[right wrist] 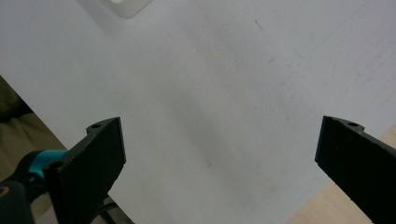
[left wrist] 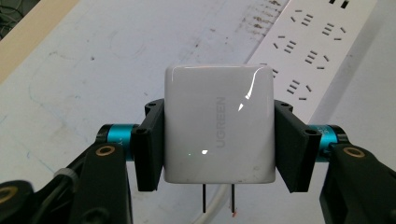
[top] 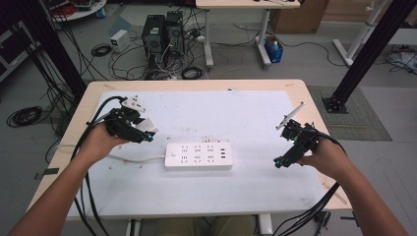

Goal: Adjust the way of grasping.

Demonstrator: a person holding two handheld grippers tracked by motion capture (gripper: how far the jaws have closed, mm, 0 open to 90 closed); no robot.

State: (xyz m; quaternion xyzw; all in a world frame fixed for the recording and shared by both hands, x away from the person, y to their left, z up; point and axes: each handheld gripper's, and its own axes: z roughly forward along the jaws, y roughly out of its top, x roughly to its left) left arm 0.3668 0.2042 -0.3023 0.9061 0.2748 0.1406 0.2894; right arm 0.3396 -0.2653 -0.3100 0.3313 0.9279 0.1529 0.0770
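The right gripper is held idle at the near right, jaws apart and empty. Left of centre, the white charger is clamped in the left gripper above the table; if tilted, its prongs could miss the power strip slots and bend

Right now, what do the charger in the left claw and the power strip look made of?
Charger: glossy white plastic by the look; sharp light reflections, embossed lettering, two thin metal-looking prongs below. Power strip: white plastic, probably more matte; no glare in the high view. The left claw clamps the charger's sides.
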